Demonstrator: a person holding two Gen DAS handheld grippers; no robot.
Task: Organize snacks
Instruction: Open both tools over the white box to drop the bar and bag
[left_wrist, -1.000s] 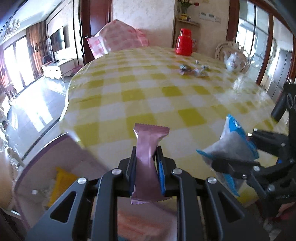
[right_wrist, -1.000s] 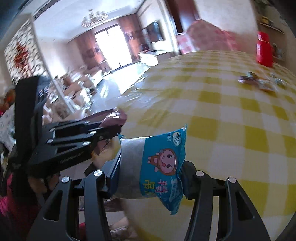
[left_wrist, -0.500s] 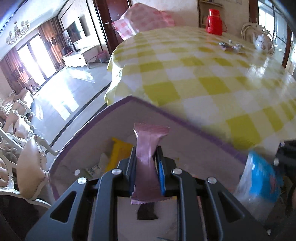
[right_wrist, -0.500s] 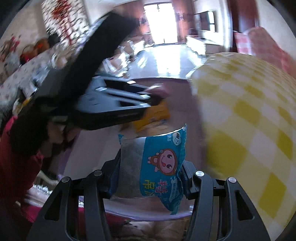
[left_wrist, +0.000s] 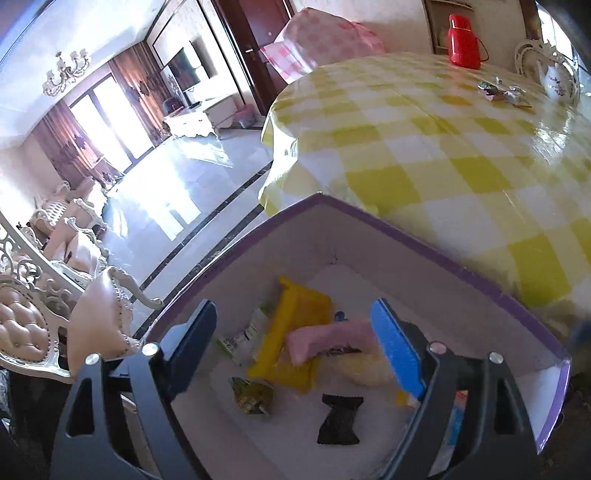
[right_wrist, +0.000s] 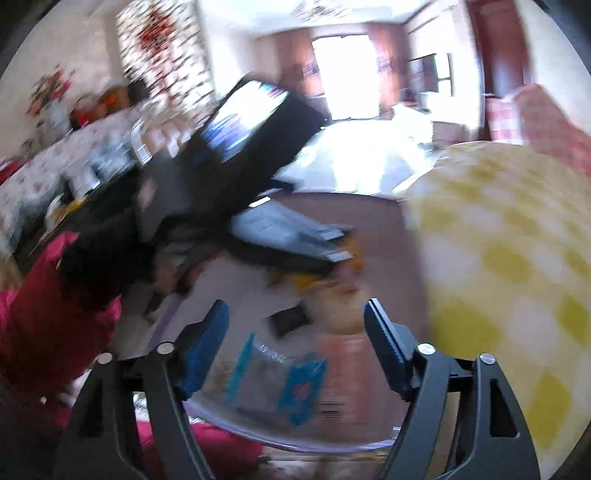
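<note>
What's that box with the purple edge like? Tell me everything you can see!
The box is open on top, with white inner walls and floor and a purple rim; it looks like cardboard. It sits lower than the checked table, right by its edge. Inside lie snacks: a yellow pack, a pink pack blurred above it, a black wrapper and a green-gold one. The open left gripper hangs over it.

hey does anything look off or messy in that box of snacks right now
Nothing is spilled or damaged. The box holds a loose jumble: a pink packet lies askew across a yellow packet, with a black wrapper nearby. A few sweets remain on the table. Both hand-held grippers are open.
</note>
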